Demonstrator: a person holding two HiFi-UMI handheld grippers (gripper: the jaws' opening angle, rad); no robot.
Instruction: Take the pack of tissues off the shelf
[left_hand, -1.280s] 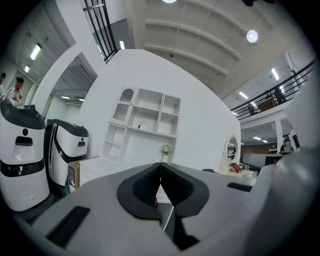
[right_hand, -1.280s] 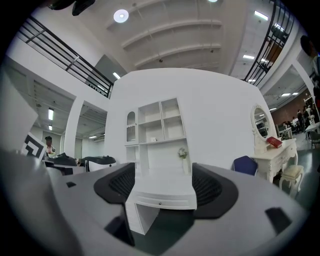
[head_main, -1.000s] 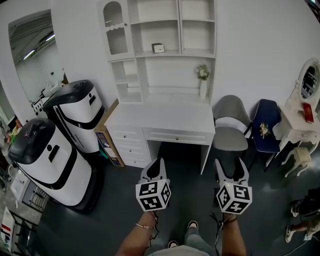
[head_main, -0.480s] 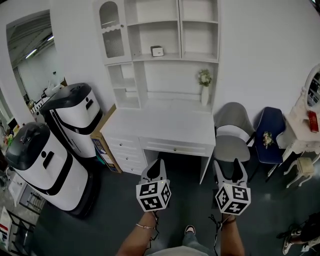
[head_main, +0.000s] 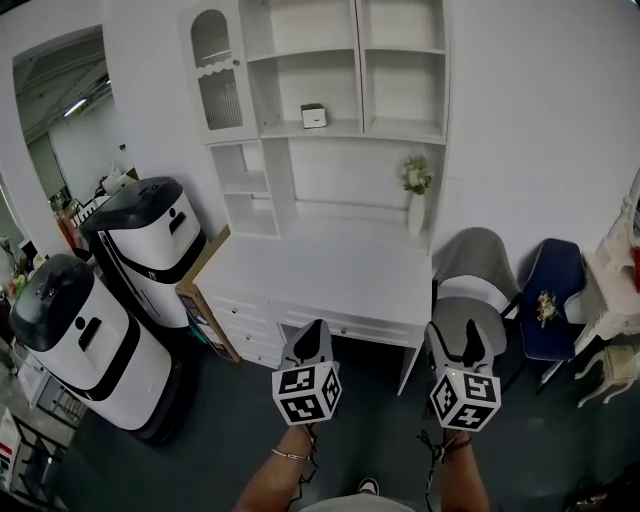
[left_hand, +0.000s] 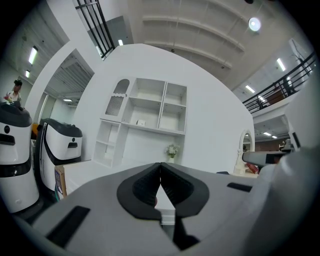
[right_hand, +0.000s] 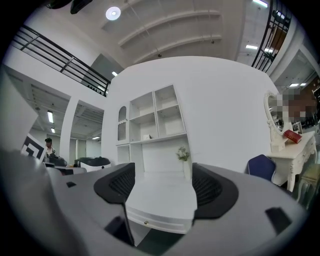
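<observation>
The tissues (head_main: 314, 116) sit on a shelf (head_main: 385, 128) above the table (head_main: 330, 270), well beyond the left gripper (head_main: 318, 328), fingers closed on nothing, and the right gripper (head_main: 458, 338), fingers apart and empty; probably light and squashy, so pinch across its sides gently.

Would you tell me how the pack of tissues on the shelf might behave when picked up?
The pack of tissues looks small and boxy, so probably light and unlikely to roll. It stands alone on the shelf, so a push might simply slide it.
</observation>
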